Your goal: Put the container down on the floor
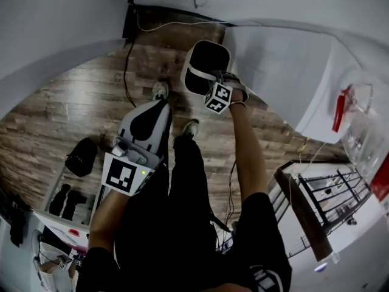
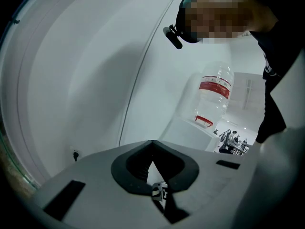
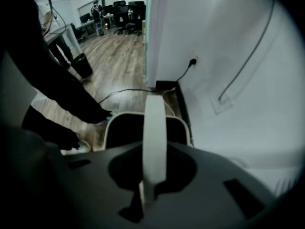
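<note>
The container [image 1: 205, 66] is a white bin with a dark inside and a white band handle [image 3: 155, 128]. It sits low over the wooden floor [image 1: 73, 102], close to the wall. My right gripper [image 1: 215, 81] is shut on the handle, which runs upright between its jaws in the right gripper view [image 3: 153, 175]. Whether the bin's base touches the floor does not show. My left gripper [image 1: 157, 105] is held near the person's legs, jaws together with nothing in them. In its own view the left gripper [image 2: 152, 144] points up at a white wall.
A black cable [image 1: 127, 59] runs over the floor to a wall socket [image 3: 193, 61]. The person's shoes [image 1: 189, 126] stand just behind the bin. A white counter [image 1: 285, 72] is on the right, a black bag [image 1: 82, 157] on the left. A water bottle [image 2: 214, 94] stands on a ledge.
</note>
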